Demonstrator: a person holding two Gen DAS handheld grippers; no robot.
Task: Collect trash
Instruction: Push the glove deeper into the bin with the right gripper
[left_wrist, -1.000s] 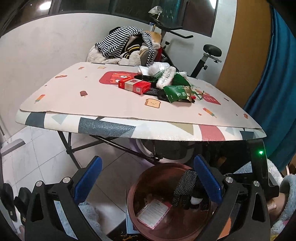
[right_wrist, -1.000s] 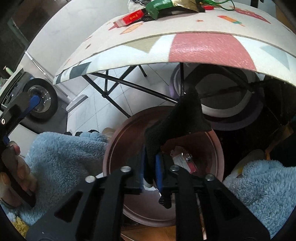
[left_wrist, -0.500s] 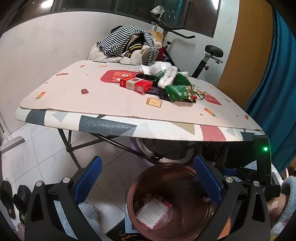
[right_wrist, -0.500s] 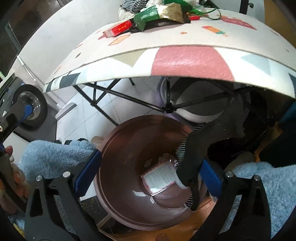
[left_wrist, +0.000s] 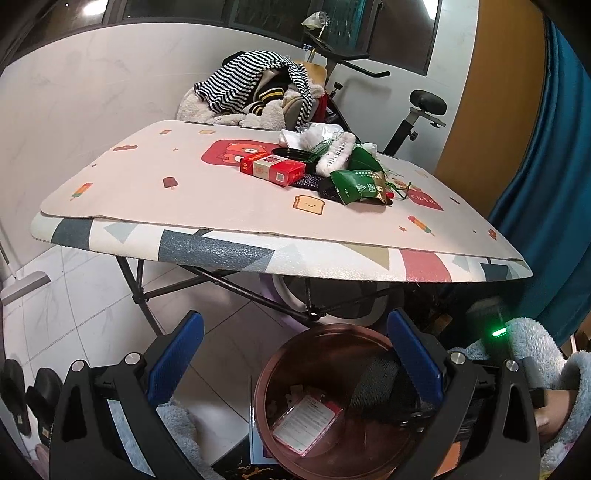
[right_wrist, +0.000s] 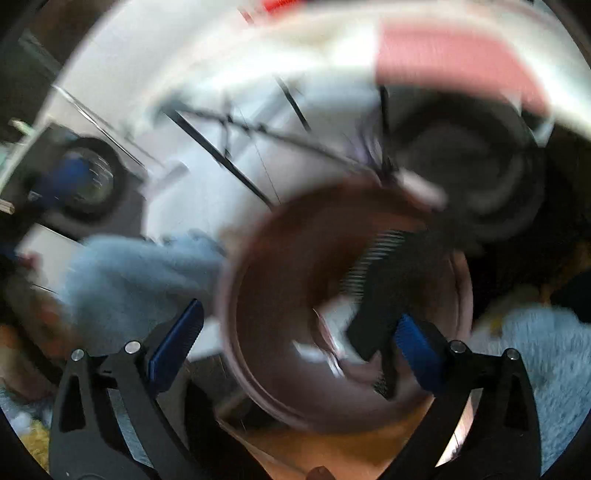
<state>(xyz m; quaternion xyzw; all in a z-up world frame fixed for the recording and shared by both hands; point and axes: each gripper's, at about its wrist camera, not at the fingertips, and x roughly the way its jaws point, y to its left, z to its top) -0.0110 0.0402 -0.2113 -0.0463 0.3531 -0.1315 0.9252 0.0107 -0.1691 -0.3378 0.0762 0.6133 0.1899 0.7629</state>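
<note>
Trash bin (left_wrist: 325, 402): copper-brown and round, standing on the tiled floor under the near edge of the bench (left_wrist: 229, 206), between the two claws; it fills the middle of the right wrist view (right_wrist: 343, 306), though that view is badly smeared.
Inside the bin: a dark speckled cloth (left_wrist: 373, 380) lies against the right wall, and a white card with print (left_wrist: 308, 421) lies flat on the bottom.
Trash on the bench: a red carton (left_wrist: 273, 168), a green packet (left_wrist: 360, 184) and a white fuzzy piece (left_wrist: 336, 155) sit bunched together toward the far right of the top, touching or overlapping.
Left claw (left_wrist: 295, 365): spread wide, blue pads well apart, nothing between them, hovering just above the bin's near-left side.
Right claw (right_wrist: 295, 354): also spread wide and pinching nothing; the dark cloth (right_wrist: 384, 295) shows just beside its right pad, but blur hides whether they touch.
Behind the bench: striped clothing (left_wrist: 255, 81) heaped up, and an exercise bike (left_wrist: 417, 110) by the wall.
</note>
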